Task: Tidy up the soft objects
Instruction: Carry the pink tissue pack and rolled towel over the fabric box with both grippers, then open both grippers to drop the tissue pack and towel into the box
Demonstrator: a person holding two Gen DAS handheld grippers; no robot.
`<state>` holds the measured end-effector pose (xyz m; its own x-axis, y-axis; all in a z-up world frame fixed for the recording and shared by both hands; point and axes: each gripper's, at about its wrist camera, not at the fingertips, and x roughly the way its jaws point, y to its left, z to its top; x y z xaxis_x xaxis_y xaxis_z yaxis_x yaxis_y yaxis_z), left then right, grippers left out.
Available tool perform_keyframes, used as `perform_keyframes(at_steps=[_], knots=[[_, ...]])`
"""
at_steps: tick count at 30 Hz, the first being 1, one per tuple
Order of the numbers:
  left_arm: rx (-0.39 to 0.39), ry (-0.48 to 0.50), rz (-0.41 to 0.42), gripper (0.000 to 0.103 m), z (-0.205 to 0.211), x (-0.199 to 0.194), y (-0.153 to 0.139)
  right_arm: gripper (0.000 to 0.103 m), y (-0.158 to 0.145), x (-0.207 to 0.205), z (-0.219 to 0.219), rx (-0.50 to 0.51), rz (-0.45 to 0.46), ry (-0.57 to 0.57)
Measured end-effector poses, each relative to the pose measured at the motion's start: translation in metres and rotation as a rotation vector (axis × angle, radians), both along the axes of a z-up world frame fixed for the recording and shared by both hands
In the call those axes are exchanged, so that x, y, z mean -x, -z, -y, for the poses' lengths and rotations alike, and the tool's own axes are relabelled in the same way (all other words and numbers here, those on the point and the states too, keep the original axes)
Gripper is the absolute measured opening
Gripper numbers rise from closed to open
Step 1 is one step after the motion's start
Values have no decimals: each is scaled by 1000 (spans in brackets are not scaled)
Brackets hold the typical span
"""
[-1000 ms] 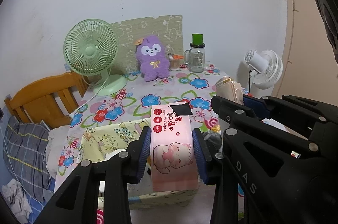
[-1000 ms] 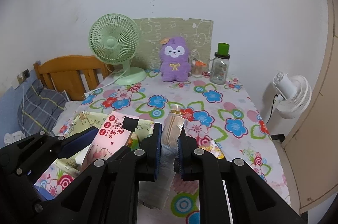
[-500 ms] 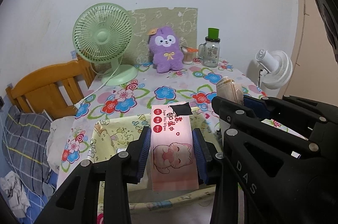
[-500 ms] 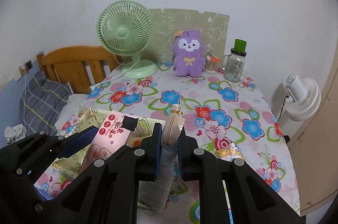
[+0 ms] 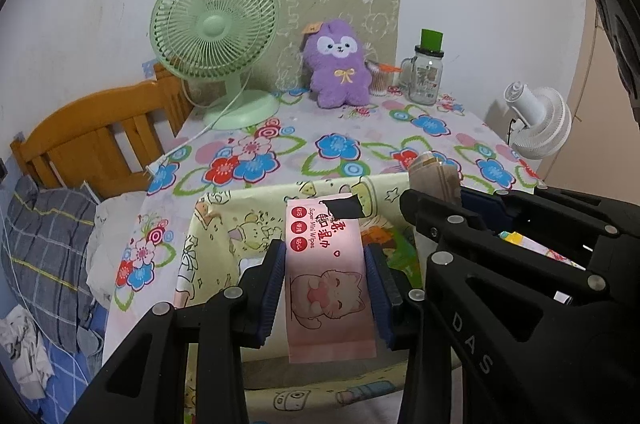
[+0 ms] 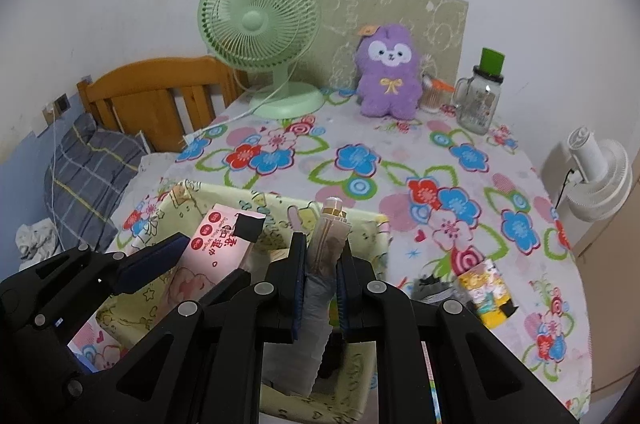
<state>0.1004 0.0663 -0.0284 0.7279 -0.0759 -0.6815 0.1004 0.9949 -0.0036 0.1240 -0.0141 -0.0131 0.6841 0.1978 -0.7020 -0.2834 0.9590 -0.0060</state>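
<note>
My left gripper [image 5: 325, 264] is shut on a pink wet-wipes pack [image 5: 326, 276] with a cartoon cat, held above a pale yellow fabric storage box [image 5: 224, 220]. My right gripper [image 6: 322, 264] is shut on a brownish soft pouch with a small cap [image 6: 326, 244], held above the same box [image 6: 368, 224]. The pink pack [image 6: 216, 244] and the left gripper also show at the left of the right wrist view. The pouch [image 5: 432, 171] shows at the right of the left wrist view. A purple plush toy [image 6: 386, 71] sits at the table's back.
A green desk fan [image 6: 260, 27] and a glass mug jar with green lid [image 6: 480, 99] stand at the back of the flowered table [image 6: 400, 159]. A small yellow packet [image 6: 486, 284] lies right of the box. A wooden bed frame [image 6: 152, 95] is left, a white fan [image 6: 596, 175] right.
Both grippers have moved forward and higher with their loads. The yellow box now lies right under them and the table's back looks closer.
</note>
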Motion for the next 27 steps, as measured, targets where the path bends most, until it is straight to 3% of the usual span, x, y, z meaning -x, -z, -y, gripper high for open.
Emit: perform_keyframes(at_steps=[19,22,24,27], knots=[[41,-12,-71,43,-15,-4,23,19,31,-12,-21,8,-89,-36],[48,-3,-69,52,-15,-2,23,30,31,-11,-21,14,-94,-35],[50,4,-60,55,-13,1,21,58,30,-8,-21,18,-89,-31],[54,9,-46,61,-12,5,18,70,27,-3,-17,-5,-70,-25]])
